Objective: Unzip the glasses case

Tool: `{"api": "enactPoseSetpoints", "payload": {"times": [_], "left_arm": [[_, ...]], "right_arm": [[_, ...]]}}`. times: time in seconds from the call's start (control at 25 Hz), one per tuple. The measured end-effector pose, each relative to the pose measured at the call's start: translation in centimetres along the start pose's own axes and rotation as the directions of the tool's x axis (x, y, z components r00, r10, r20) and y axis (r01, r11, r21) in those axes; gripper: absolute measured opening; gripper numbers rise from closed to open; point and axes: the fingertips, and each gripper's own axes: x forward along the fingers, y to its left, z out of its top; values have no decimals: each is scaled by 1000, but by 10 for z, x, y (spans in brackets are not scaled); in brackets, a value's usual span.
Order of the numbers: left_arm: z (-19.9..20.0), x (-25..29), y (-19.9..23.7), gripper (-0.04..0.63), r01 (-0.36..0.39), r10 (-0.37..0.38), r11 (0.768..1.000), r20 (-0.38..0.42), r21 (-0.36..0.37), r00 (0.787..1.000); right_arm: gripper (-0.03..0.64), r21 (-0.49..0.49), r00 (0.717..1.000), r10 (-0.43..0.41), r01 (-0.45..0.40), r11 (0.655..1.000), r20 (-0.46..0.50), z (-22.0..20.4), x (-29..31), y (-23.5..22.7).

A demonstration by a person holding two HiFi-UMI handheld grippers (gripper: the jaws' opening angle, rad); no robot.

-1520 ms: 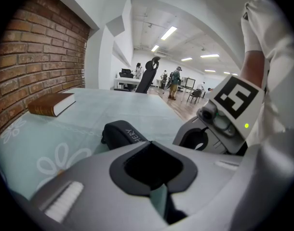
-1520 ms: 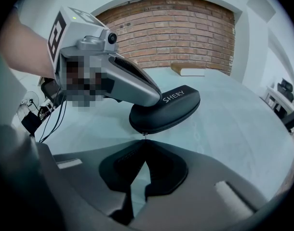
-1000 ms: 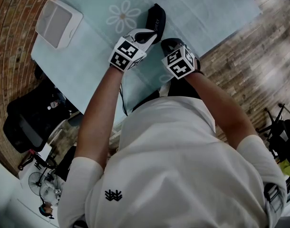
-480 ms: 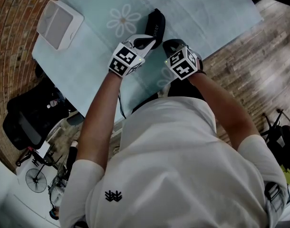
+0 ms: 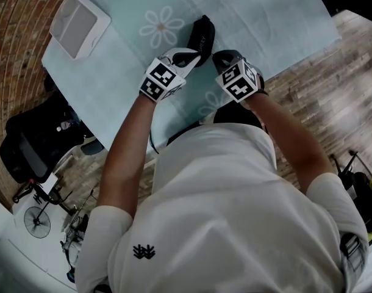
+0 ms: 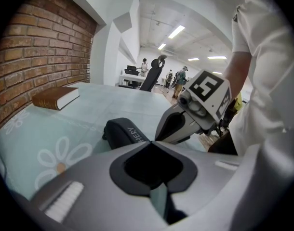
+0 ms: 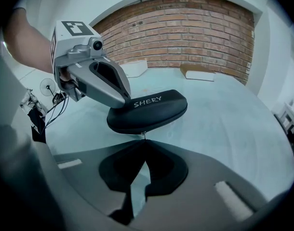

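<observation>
Head view looks down on a pale teal tablecloth printed with white daisies (image 5: 265, 17), with the person in a white shirt leaning over its near edge.

The black oval hard-shell glasses case (image 5: 202, 34) lies flat on the cloth, out in front of the person, and both tools meet at its near end.

The left gripper (image 5: 196, 54) comes in from the left. In the right gripper view its tip rests on the case lid beside the white lettering, and its own view shows the jaws brought together with nothing clamped between them, so it seems to be pinning the case down.

The right gripper (image 5: 215, 56) approaches from the other side. Its jaws are pinched together, and they appear to hold the tiny metal zip pull (image 7: 143, 134) that hangs from the seam.

Compared with a second ago, little has changed. Both grippers have kept their places, the case has barely moved, and its seam is still closed all round. That suggests the hold is set but the zip has not yet been drawn. The next move likely calls for a steady pull along the seam while the left tip keeps the case from sliding.
</observation>
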Motion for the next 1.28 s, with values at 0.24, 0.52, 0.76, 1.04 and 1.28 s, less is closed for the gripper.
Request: {"api": "enactPoseSetpoints", "payload": {"times": [0.24, 0.52, 0.76, 1.04, 1.28], "left_arm": [[1, 0, 0, 54, -8, 8, 1000, -1, -8, 1000], [2, 1, 0, 54, -19, 19, 1000, -9, -17, 1000], [8, 1, -3, 54, -15, 16, 999, 0, -45, 1000], [8, -4, -3, 54, -31, 31, 998, 7, -50, 999], [8, -4, -3, 54, -27, 27, 998, 6, -54, 1000]], "right_arm": [[0, -42, 1000, 20, -20, 999, -7, 1, 0, -8], [0, -105, 999, 46, -47, 993, -13, 4, -1, -23], [0, -176, 997, 70, -73, 982, -23, 12, -3, -38], [0, -255, 996, 83, -90, 963, -38, 27, -4, -52], [0, -304, 994, 98, -110, 946, -55, 32, 0, -66]]}}
